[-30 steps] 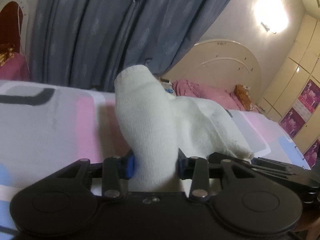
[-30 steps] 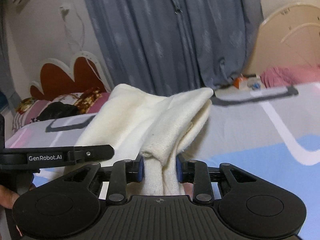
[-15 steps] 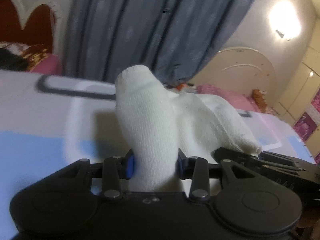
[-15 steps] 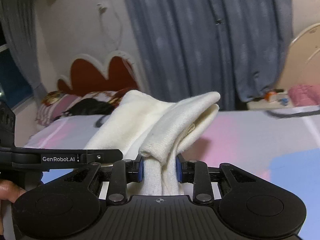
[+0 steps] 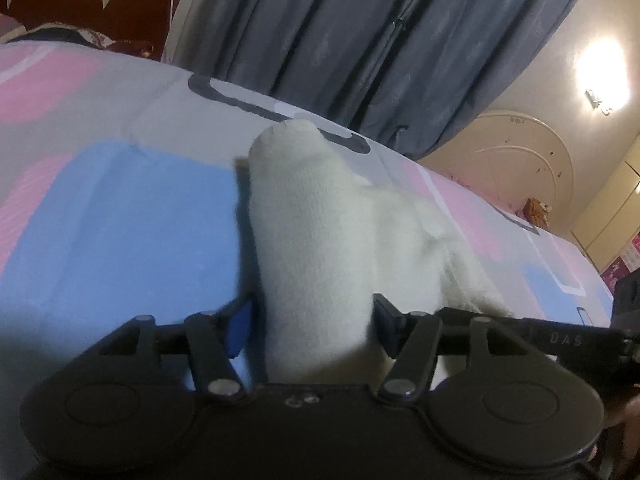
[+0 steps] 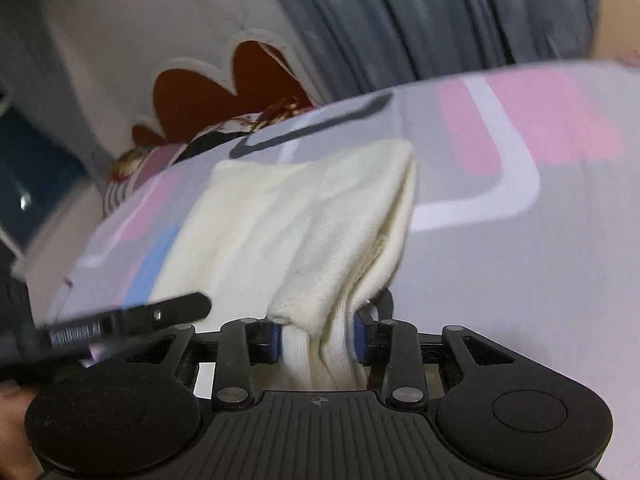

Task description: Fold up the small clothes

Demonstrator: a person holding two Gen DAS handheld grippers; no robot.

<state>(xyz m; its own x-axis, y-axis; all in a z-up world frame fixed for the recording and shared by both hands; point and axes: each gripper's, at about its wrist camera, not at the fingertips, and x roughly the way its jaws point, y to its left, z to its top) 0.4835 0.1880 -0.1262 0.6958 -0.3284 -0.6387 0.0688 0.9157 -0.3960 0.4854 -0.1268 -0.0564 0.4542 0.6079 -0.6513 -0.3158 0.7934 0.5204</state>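
A cream white sock stretches between both grippers, low over the patterned bed sheet. In the left wrist view its toe end stands up between the jaws of my left gripper. Those jaws are opening, and the blue pads stand just off the fabric. In the right wrist view the sock's folded cuff end lies over the sheet. My right gripper still pinches the bunched cuff, though its jaws are starting to open. A finger of the left gripper shows at the left.
Grey-blue curtains hang behind the bed. A red scalloped headboard with patterned pillows is at one end. A cream arched headboard and cupboards stand at the other. A person's fingers hold the left gripper.
Both grippers carried the sock sideways and down towards the sheet. The left jaws have widened away from the sock. The right jaws still hold the cuff.
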